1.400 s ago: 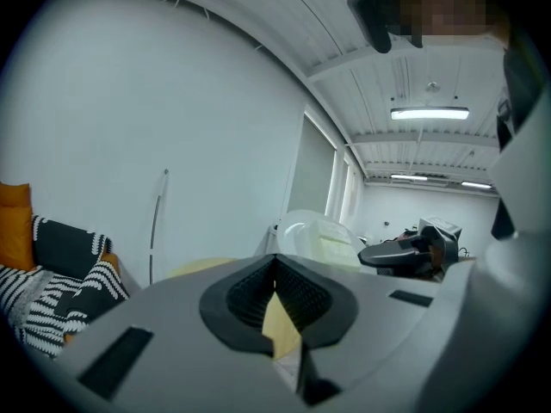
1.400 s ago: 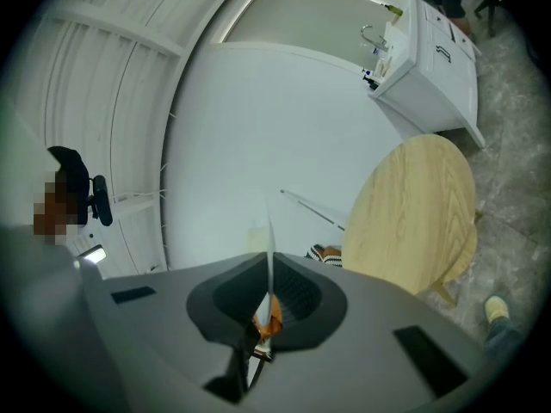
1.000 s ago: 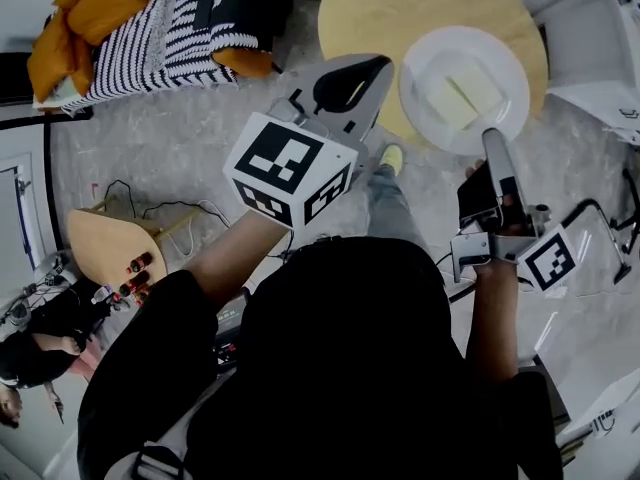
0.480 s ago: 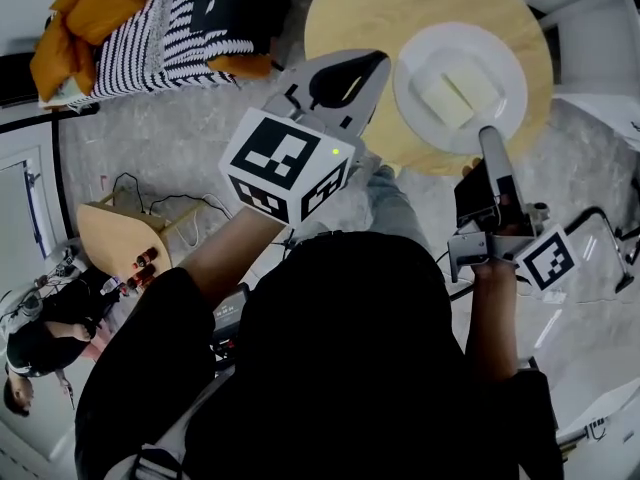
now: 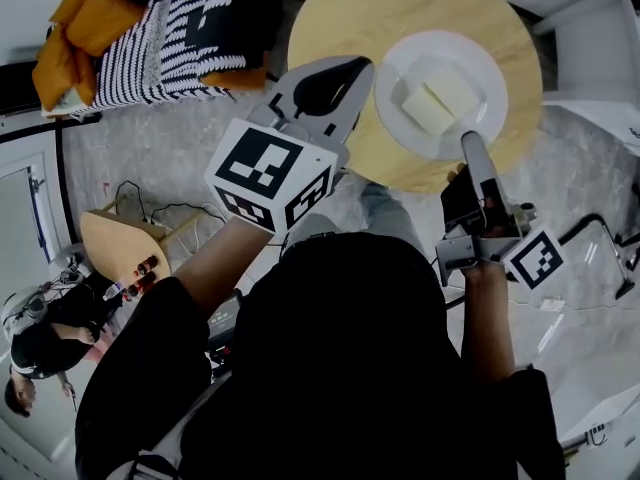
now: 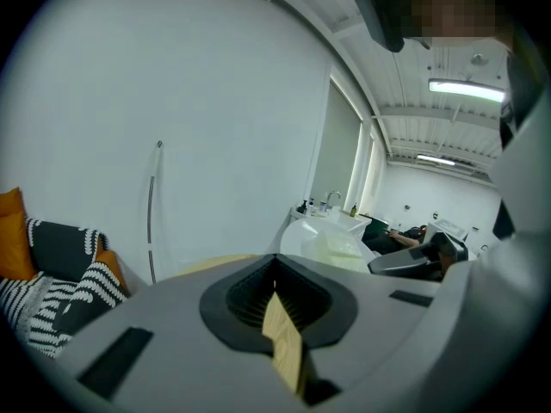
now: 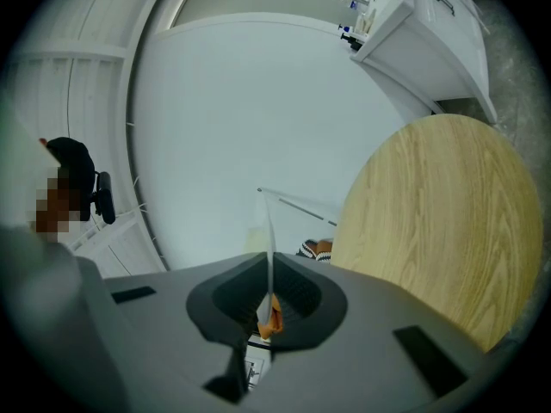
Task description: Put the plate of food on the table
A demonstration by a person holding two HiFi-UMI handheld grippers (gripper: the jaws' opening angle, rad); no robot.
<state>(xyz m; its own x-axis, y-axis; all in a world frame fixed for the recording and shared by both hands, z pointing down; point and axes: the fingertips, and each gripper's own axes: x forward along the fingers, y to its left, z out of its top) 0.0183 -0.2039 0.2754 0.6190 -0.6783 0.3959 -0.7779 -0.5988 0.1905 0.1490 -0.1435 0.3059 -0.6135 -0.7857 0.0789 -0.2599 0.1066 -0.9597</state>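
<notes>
Grey stone floor [image 5: 150, 158] underfoot, striped throw [image 5: 170, 38] off to the left, round wooden bench [image 5: 340, 28] dead ahead. Delivery step in hand: white plate [image 5: 485, 118] with its pale yellow food [image 5: 432, 100] held out over the near right part of the bench, gripped at the near rim by the right tool [image 5: 468, 143], thin white edge clamped between closed jaws. Beside it, left tool [image 5: 358, 68] over the bench's near edge, closed on nothing. Contact between plate and wood impossible to judge from above. Next move, as a judgement: a level lowering to a flat rest on the wood, then release and a straight withdrawal with no drag on the rim. Against a second ago: plate now wholly inside the bench's outline, no longer overhanging the near edge; both tools carried further in over the wood.
</notes>
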